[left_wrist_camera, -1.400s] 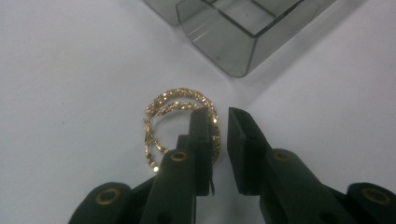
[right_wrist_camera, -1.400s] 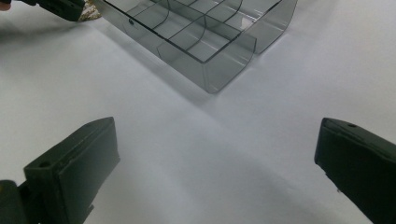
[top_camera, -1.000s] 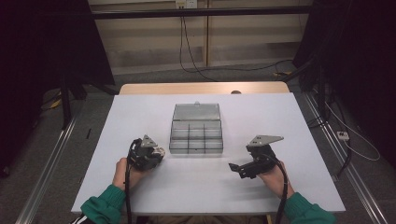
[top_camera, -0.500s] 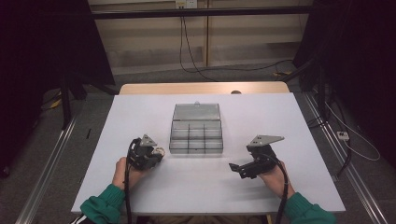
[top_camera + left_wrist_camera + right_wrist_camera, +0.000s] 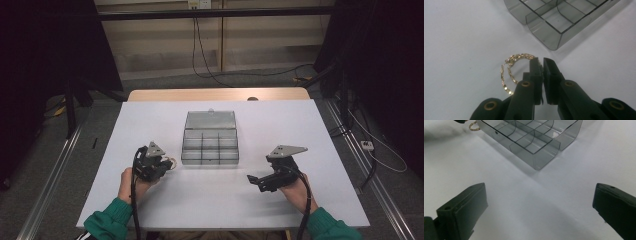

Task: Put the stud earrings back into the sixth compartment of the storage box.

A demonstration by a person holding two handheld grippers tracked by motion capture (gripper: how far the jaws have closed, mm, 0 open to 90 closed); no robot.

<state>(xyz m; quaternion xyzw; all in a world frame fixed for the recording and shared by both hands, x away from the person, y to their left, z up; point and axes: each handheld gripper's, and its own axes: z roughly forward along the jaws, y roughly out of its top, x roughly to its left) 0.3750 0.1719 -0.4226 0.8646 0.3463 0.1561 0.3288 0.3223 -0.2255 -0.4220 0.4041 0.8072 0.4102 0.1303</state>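
White tabletop [image 5: 210, 200] spreads under the high view, with dark curtains to either side and cables on the floor behind. A smoky clear compartment box [image 5: 210, 145] sits near the middle, its lid folded back on the far side. The left gripper [image 5: 161, 165] lies low just beside the box's near left corner, and a bit of gold chain [image 5: 172, 162] shows at its tip. The right gripper [image 5: 254, 181] rests well apart to the right, pointing leftward, holding nothing.

From the left gripper view, the two black jaws stand almost together, with just a thin slit between them, pinching one side of the gold chain [image 5: 510, 72], which lies as a small loop on the table. The grip looks to catch only a strand or two at the loop's edge. The box [image 5: 554, 22] is near, up and to the right. The risk, as it seems: a fine chain held by so little could slip out as it lifts, or trail and snag on the box's wall, so part of it drapes outside or into the wrong compartment.

From the right gripper view, the jaws stand wide apart with bare table between them. The box [image 5: 534, 142] lies ahead, and the chain [image 5: 474, 126] peeks beside its far corner. Nothing steadies the box; if the chain or left jaws nudge it, the light box could likely slide.
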